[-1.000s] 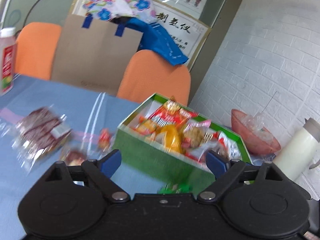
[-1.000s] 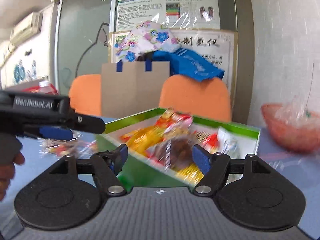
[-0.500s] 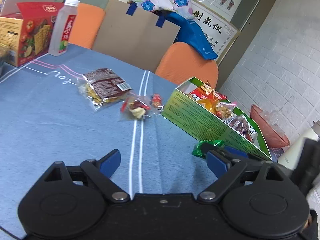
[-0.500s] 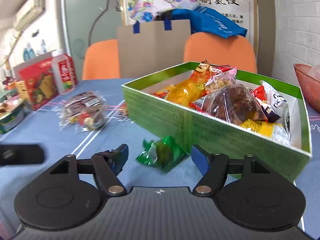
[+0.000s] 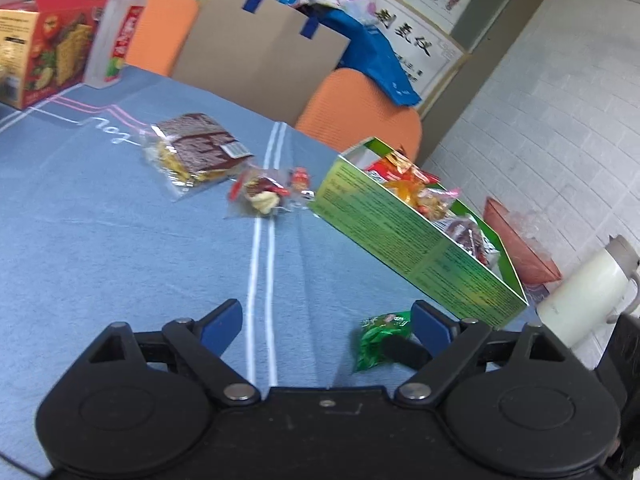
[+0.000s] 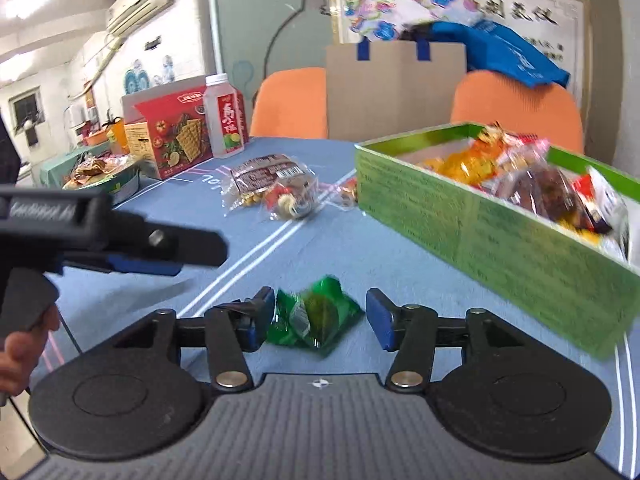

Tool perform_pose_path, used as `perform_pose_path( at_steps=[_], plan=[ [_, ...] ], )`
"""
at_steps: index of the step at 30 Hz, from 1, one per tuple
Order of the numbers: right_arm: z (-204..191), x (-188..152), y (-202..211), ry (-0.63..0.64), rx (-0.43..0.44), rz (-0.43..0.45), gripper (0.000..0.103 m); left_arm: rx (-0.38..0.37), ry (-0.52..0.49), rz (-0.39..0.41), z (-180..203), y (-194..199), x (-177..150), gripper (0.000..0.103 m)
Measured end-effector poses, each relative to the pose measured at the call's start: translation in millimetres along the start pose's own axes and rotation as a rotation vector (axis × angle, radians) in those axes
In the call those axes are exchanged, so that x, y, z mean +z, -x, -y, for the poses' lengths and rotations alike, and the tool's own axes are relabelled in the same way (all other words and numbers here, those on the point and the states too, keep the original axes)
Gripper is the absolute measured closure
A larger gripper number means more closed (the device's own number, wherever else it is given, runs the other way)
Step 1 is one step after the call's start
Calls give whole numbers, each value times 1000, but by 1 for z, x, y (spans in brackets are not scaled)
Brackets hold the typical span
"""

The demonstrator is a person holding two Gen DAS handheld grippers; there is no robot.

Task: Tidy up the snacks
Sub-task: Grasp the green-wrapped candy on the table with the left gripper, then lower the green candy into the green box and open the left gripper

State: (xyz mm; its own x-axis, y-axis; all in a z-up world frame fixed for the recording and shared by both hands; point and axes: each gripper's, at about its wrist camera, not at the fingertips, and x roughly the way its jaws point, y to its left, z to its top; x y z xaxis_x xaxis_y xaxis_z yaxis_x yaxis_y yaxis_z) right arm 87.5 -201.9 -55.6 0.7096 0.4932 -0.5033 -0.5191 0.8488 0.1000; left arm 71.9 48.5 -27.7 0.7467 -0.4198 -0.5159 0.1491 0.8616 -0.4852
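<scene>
Right gripper [image 6: 320,316]: fingers are seen closing around the green packet [image 6: 314,318], pads not yet pressed on it.
Green packet: laid on the bench [image 6: 360,256], just beside the green box [image 6: 500,240].
Left gripper [image 5: 326,320]: fingers spread, nothing between them.
Green box: filled with snacks.
Farther: brown packet [image 5: 198,150].

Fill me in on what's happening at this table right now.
A person is sorting snacks with a handheld gripper in each hand. The right gripper is low over the blue tablecloth, its jaws closing around a green snack packet that lies just in front of the green box; the pads are not pressing on it yet. That box already holds a pile of snacks. The left gripper hangs open beside it, holding nothing. A brown packet and a small clear packet lie loose on the cloth.
</scene>
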Motion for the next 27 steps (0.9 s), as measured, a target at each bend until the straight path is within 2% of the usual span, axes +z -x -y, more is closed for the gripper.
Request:
perform_pose_path(
  at_steps=[7, 10, 16, 18, 19, 21, 22, 24, 27],
  plan=[
    [1, -4, -7, -47, 5, -33, 16, -92, -74, -103, 26, -34, 1, 0],
    [-2, -5, -5, -46, 23, -20, 16, -83, -105, -133, 33, -44, -2, 3],
    [-5, -5, -11, -49, 31, -50, 17, -71, -107, -166, 35, -58, -4, 4],
    [-6, -4, -13, -53, 21, -58, 22, -76, -108, -175, 36, -61, -4, 5],
    [-6, -5, -14, -58, 6, -65, 32, -76, -110, -170, 36, -62, -3, 6],
    [-2, -5, -12, -80, 2, -57, 44, -65, -117, -164, 39, -60, -3, 6],
    [1, -6, -11, -88, 2, -53, 56, -66, -121, -158, 41, -59, -3, 6],
    [3, -7, -3, -90, 8, -20, 57, -78, -140, -138, 49, -53, -1, 7],
    [5, -2, 12, -75, -29, 43, 57, -107, -180, -107, 67, -49, 8, 7]
  ],
)
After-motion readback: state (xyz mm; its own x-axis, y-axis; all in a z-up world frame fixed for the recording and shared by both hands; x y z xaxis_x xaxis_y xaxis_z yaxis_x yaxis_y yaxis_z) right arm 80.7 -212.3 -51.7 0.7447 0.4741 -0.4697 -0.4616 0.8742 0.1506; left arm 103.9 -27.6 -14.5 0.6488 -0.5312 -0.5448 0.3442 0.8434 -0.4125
